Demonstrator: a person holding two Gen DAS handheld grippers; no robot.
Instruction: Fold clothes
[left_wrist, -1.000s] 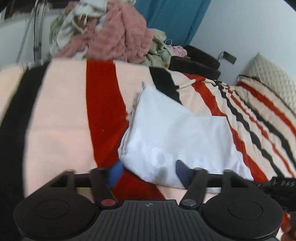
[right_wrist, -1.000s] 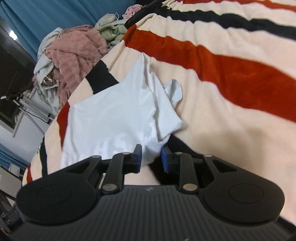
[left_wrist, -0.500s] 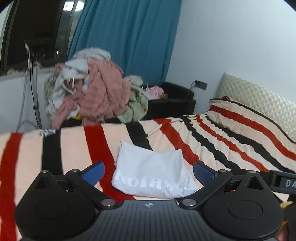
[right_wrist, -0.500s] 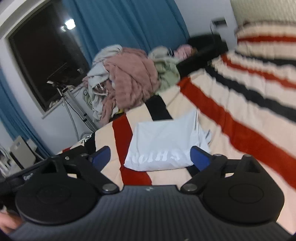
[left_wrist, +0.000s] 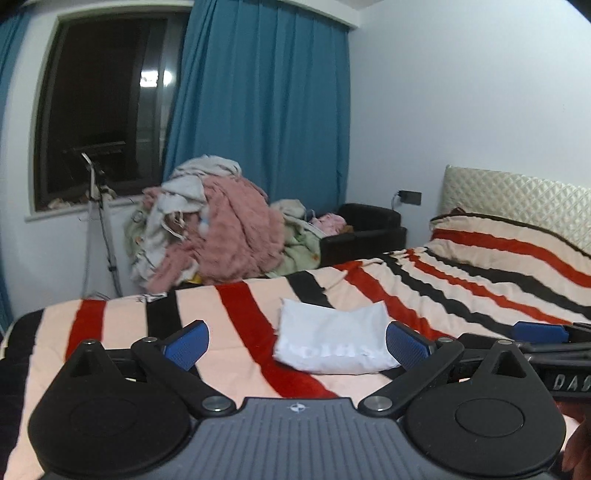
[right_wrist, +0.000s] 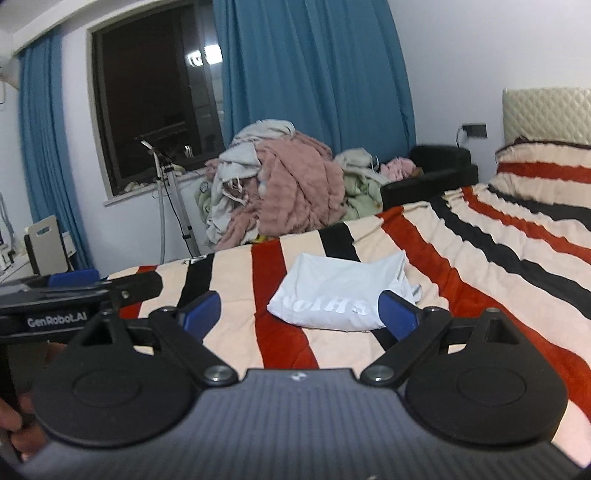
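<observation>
a wide bed covered by a cream blanket with red and black stripes (left_wrist: 229, 332) fills the lower half of both views, running back to a quilted cream headboard (left_wrist: 517, 199) on the right; behind the bed hangs a long teal curtain (left_wrist: 266, 110) beside a dark window (left_wrist: 103, 110); under the window sits a tall heap of unfolded laundry, mostly a fuzzy pink throw with grey and pale green pieces (left_wrist: 221, 236), next to a low black armchair (left_wrist: 369, 229); on the blanket, near the foot of the bed, lies a white t-shirt folded into a neat rectangle with mirrored white lettering along its near edge (left_wrist: 332, 339), seen again from my right side (right_wrist: 340, 291); it rests flat, free of both my claws; my left gripper (left_wrist: 297, 341) hovers in front of the shirt, its blue-padded fingers (left_wrist: 186, 343) spread wide with nothing between them; my right gripper (right_wrist: 299, 312) is likewise spread wide and empty, the shirt showing in the gap but well beyond the tips; my hand (right_wrist: 14, 432) shows at the lower left edge of the right view, blurred.
</observation>
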